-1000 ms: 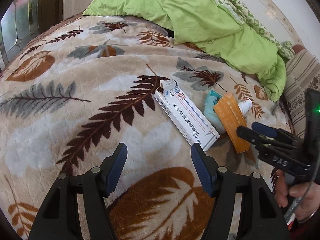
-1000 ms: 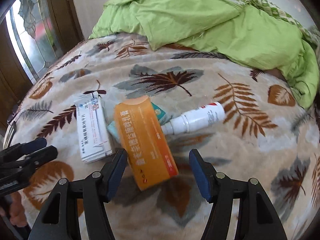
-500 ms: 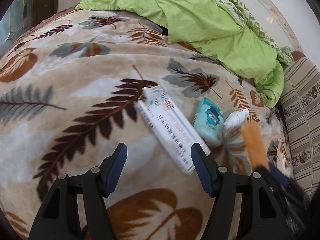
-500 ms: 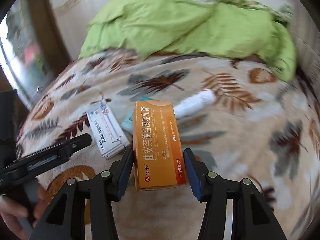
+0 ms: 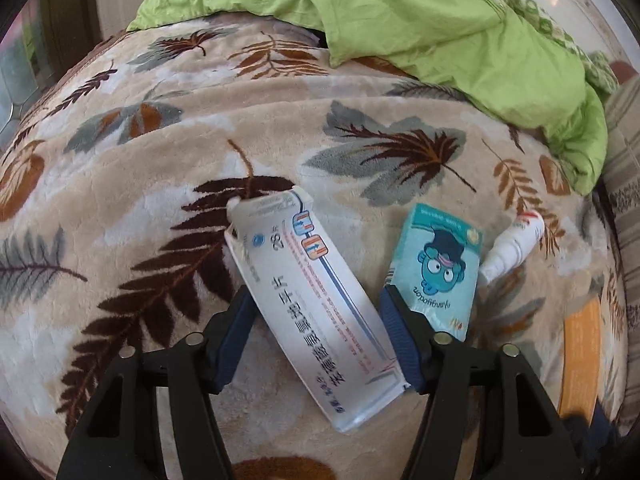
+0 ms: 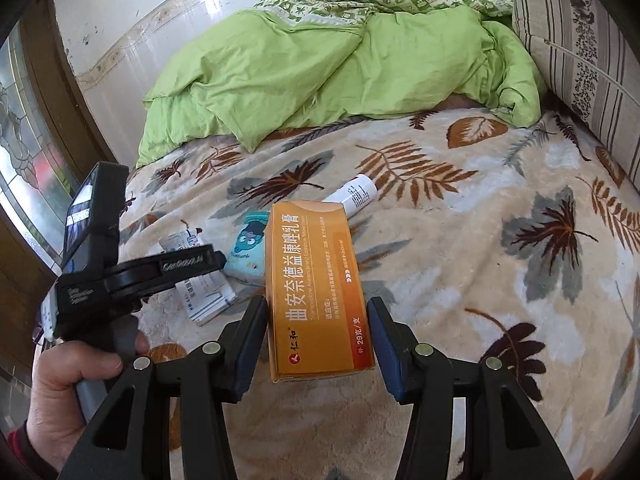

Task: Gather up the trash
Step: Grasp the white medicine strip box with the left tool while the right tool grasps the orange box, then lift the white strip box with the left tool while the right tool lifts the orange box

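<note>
My right gripper point(image 6: 318, 344) is shut on an orange medicine box point(image 6: 316, 288) and holds it above the leaf-print blanket point(image 6: 500, 280). My left gripper point(image 5: 316, 336) stands around a long white medicine box point(image 5: 316, 304) that lies on the blanket; its jaws are near the box's sides, and I cannot tell whether they touch it. A teal cartoon packet point(image 5: 438, 268) and a white spray bottle point(image 5: 512, 248) lie to its right. The orange box shows blurred at the right edge point(image 5: 580, 356). The packet point(image 6: 246, 248) and the bottle point(image 6: 356, 194) also show in the right wrist view.
A crumpled green duvet point(image 6: 340, 68) lies at the head of the bed. A striped pillow point(image 6: 580, 52) stands at the right. A white wall and a wood-framed window point(image 6: 24, 152) are at the left. The hand holding the left gripper point(image 6: 76, 364) is at the lower left.
My right gripper closed on the orange box and lifted it off the blanket. My left gripper moved forward until the white box came between its jaws.
</note>
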`<state>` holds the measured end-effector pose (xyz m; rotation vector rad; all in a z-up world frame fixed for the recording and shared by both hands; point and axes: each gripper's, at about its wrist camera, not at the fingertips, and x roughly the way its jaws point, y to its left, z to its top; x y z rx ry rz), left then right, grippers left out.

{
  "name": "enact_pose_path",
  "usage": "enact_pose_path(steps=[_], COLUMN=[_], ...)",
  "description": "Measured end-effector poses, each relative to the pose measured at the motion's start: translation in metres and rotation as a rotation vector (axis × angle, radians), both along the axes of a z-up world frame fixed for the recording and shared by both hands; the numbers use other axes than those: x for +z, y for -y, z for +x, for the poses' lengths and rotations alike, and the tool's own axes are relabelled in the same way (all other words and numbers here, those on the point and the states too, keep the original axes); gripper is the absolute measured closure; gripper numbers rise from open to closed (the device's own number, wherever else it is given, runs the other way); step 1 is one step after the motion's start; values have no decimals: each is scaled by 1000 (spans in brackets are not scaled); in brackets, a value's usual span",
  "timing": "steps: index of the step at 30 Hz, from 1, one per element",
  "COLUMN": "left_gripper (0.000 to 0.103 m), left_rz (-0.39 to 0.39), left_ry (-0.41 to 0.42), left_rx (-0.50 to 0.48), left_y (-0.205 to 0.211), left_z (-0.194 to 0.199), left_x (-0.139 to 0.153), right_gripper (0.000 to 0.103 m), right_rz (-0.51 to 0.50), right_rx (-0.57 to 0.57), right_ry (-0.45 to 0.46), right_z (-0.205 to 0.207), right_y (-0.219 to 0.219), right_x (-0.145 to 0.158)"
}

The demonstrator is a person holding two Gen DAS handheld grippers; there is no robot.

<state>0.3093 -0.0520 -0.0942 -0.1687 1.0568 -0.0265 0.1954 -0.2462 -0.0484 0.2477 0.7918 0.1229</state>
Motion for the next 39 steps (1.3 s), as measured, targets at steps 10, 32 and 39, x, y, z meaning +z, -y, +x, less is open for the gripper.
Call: enact_pose_path(steps=[10, 32, 39], left_gripper=[46, 54, 54], left_rz=[63, 0, 85], left_ry=[-25, 306, 350], left_rx=[-30, -142, -177], left_y=[-17, -4, 4], left_z=[-30, -160, -224], left_x=[0, 97, 90], right_gripper=[48, 48, 48], right_rz=[-5, -38, -64], right_rx=[20, -27, 21], right_ry=[-3, 143, 204], right_z=[-3, -78, -125], right_y=[-7, -6, -18], right_x=[0, 41, 51])
